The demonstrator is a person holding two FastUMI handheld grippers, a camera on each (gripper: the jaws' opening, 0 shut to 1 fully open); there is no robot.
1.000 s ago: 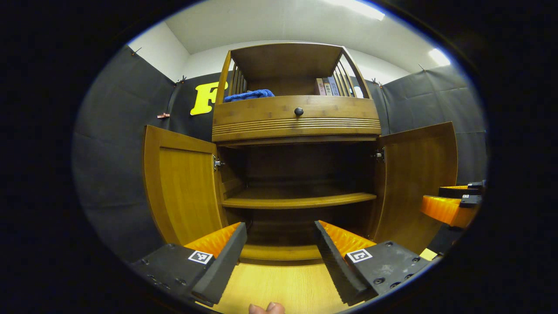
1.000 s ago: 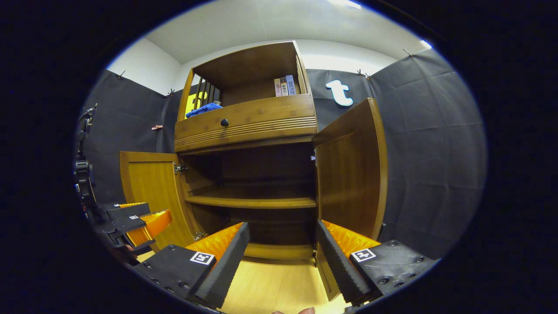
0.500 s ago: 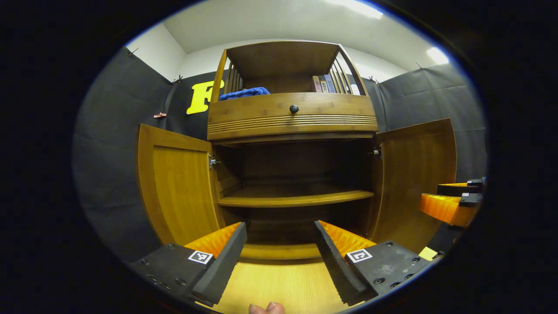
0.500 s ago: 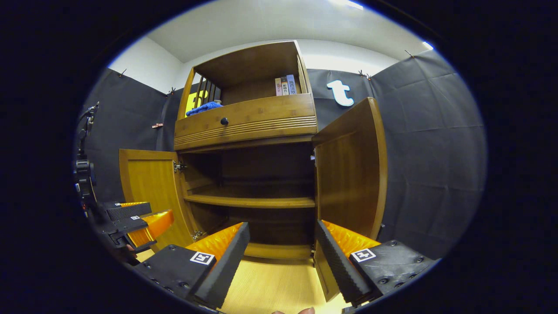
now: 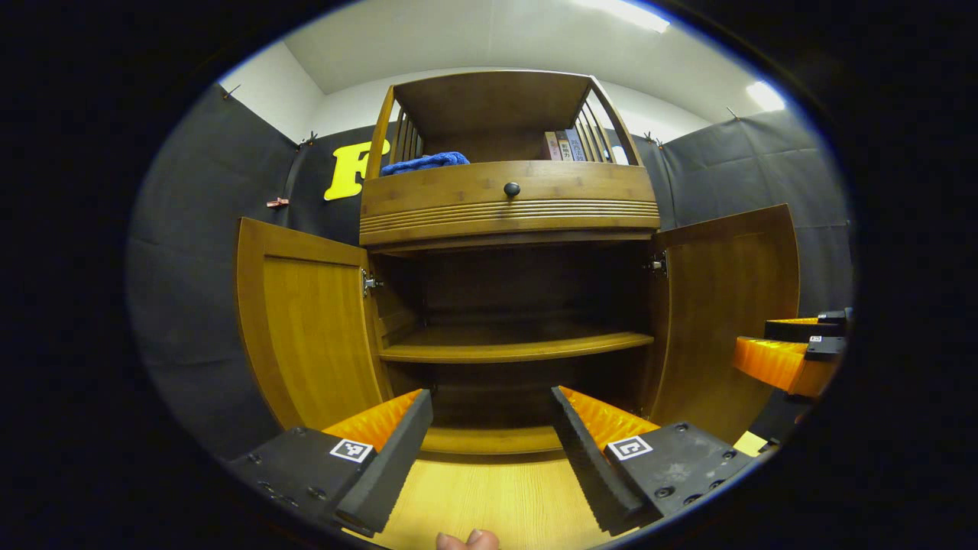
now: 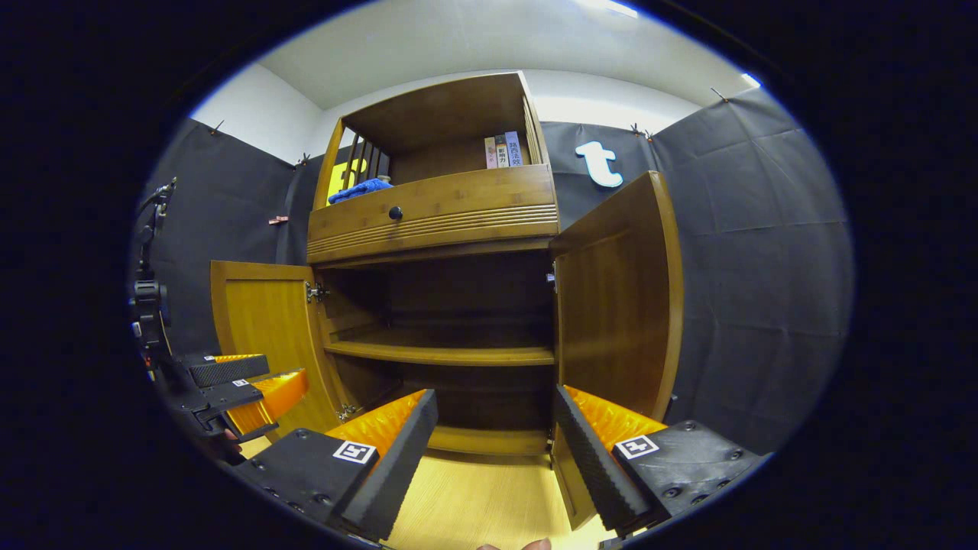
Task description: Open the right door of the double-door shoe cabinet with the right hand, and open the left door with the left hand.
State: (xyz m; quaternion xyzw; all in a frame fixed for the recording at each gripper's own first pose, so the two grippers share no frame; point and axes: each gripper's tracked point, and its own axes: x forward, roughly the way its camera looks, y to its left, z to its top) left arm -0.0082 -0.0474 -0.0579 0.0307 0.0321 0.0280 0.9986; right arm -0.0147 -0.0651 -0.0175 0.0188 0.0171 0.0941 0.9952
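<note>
In the left gripper view, the shoe cabinet (image 5: pixel 508 229) stands ahead on a light wooden floor (image 5: pixel 489 500), with both of its two doors swung wide. At the far left, the left door (image 5: pixel 306 328) hangs open on its hinge, its inner face turned toward the camera. Next comes the left gripper (image 5: pixel 489 451), low in the view; its two fingers are spread apart and grip nothing, the dark cabinet interior showing between them. Inside the cabinet one shelf (image 5: pixel 516 347) crosses the opening. Above it sits one drawer (image 5: pixel 508 198) with a single dark round knob (image 5: pixel 512 189). In the open top compartment lie one blue cloth (image 5: pixel 424 162) at the left and three books (image 5: pixel 564 145) standing upright at the right. Further right, the right door (image 5: pixel 730 313) stands open too. At the far right edge the right gripper (image 5: pixel 795 351) shows from the side, apart from the door.

In the right gripper view, the left gripper (image 6: pixel 237 386) sits at the far left, just in front of the left door (image 6: pixel 263 336). The right gripper (image 6: pixel 493 451) has its fingers parted and empty. The right door (image 6: pixel 619 305) rises just beyond its right finger.
</note>
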